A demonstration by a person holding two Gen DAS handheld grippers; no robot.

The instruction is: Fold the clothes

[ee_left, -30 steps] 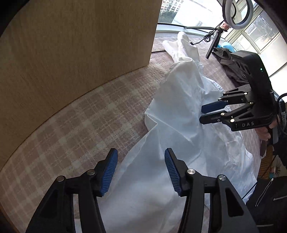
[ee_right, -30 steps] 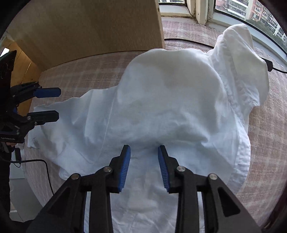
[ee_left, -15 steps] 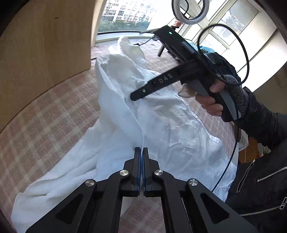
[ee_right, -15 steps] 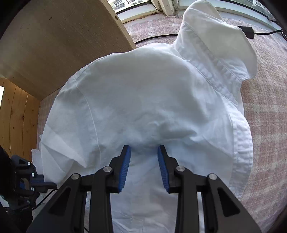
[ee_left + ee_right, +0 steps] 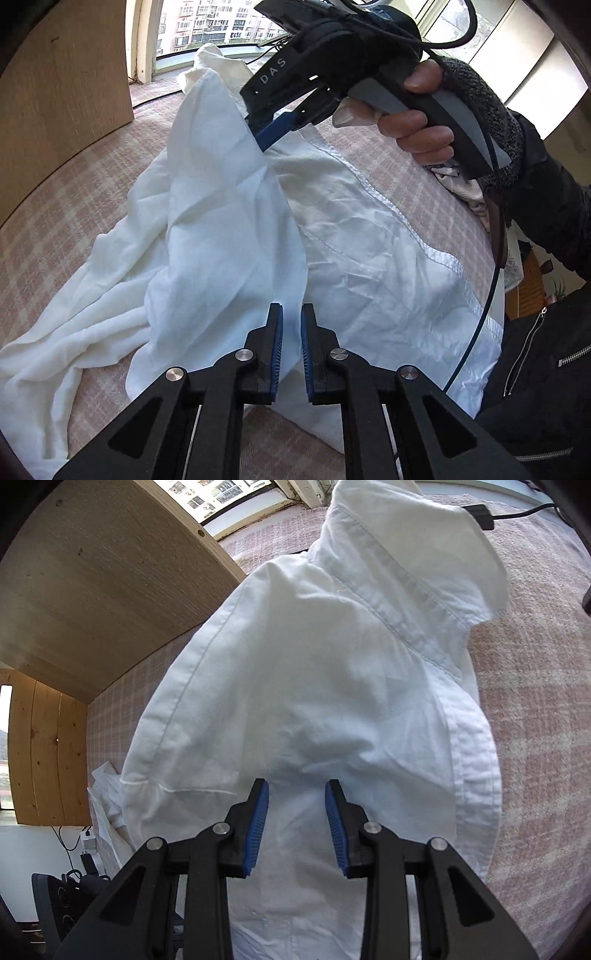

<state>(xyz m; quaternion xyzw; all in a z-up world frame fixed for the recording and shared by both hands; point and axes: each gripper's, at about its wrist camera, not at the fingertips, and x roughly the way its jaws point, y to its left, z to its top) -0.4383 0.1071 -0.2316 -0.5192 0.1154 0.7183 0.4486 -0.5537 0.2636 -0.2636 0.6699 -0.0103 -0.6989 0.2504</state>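
The shirt (image 5: 314, 686) hid the right hand-held gripper (image 5: 271, 131) tips; its hem ran off the picture's bottom edge

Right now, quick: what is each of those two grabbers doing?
Left gripper: fingers opening, a shirt fold between them, not pinched.
Right gripper: closed on the shirt, holding it up.

A pink plaid bedspread (image 5: 66, 206) fills the middle; a pale wooden panel (image 5: 62, 92) rises at ten o'clock, a daylit window (image 5: 207, 26) with apartment blocks at twelve.
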